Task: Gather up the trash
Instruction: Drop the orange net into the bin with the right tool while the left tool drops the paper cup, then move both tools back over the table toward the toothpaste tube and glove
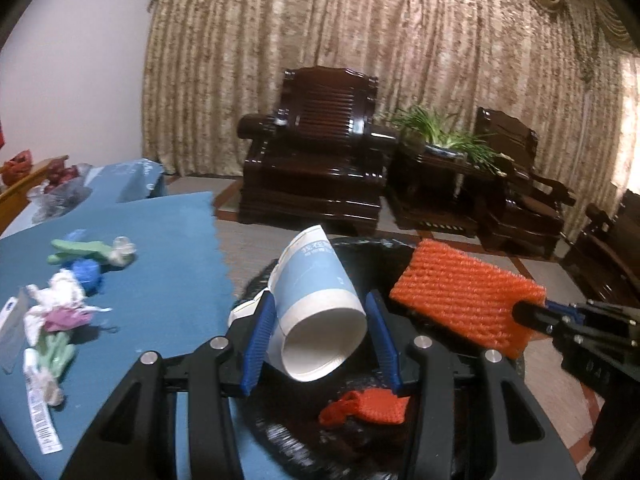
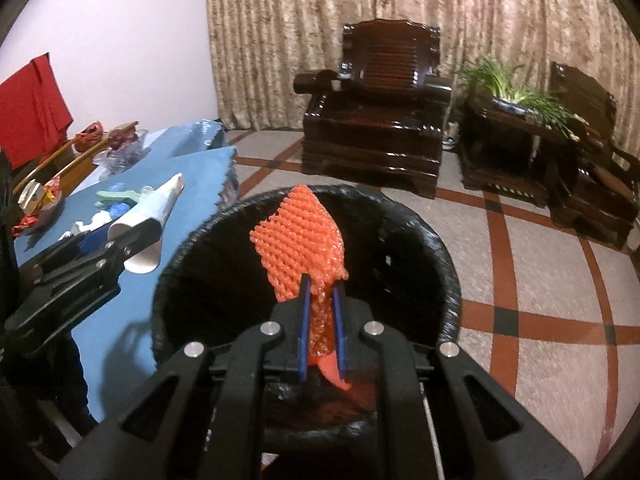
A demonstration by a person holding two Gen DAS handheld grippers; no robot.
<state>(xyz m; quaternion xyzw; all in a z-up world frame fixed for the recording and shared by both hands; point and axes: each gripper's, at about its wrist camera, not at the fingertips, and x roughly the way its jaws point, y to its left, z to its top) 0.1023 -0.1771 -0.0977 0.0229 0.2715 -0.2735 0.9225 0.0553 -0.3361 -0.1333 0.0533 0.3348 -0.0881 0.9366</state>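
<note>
My left gripper (image 1: 320,300) is shut on a blue-and-white paper cup (image 1: 316,292) and holds it over the near rim of a black-lined trash bin (image 1: 288,440). The cup also shows in the right wrist view (image 2: 148,216). My right gripper (image 2: 322,284) is shut on an orange foam net (image 2: 304,228) and holds it above the open bin (image 2: 448,280). The net shows in the left wrist view (image 1: 460,296) to the right of the cup. Another orange net piece (image 1: 368,404) lies inside the bin.
A blue-covered table (image 1: 168,232) stands left of the bin with several scraps: a green wrapper (image 1: 76,248), a blue wad (image 1: 86,270), white and pink crumpled paper (image 1: 60,304), a white label strip (image 1: 40,412). Dark wooden armchairs (image 2: 376,112) and a plant (image 2: 516,84) stand beyond on the tiled floor.
</note>
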